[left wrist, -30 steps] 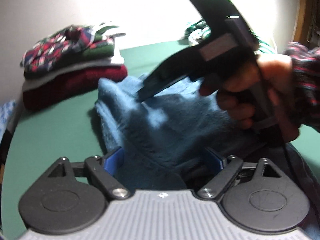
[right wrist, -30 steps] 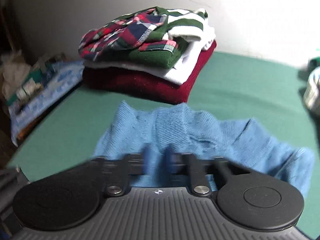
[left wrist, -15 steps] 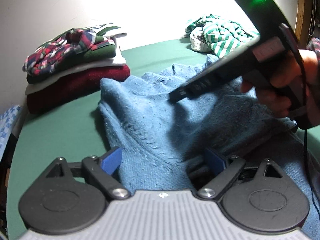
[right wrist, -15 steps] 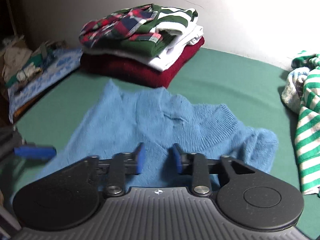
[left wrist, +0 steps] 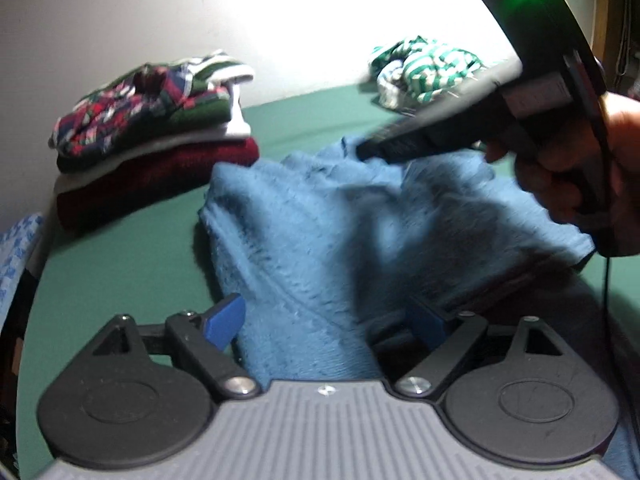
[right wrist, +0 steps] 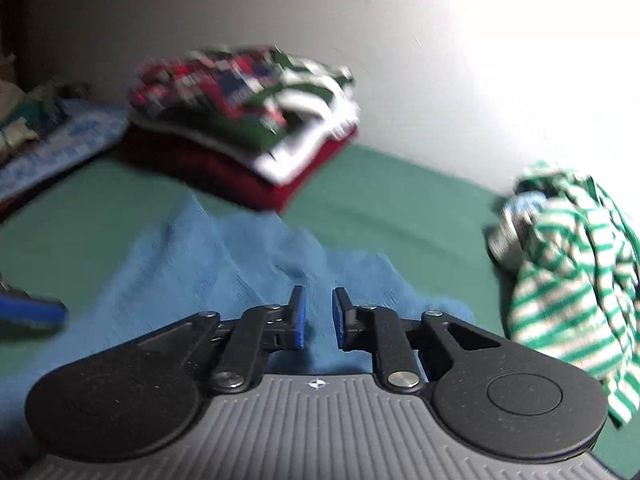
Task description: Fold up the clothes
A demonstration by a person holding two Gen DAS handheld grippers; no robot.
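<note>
Left wrist view: left tool (left wrist: 326, 318) wide open, fuzzy blue knit sweater (left wrist: 320, 220) bunched between its pads at frame centre on the green table (left wrist: 120, 248); no squeeze visible. Right tool (left wrist: 400, 142) at upper right.

Right wrist view: right tool (right wrist: 318, 318), shut a second ago, is opening; sweater released below. This fold looks placed.

The left gripper (left wrist: 326, 322) stands wide apart — the right gripper (right wrist: 318, 318), hand-held, is opening, pads clear.
</note>
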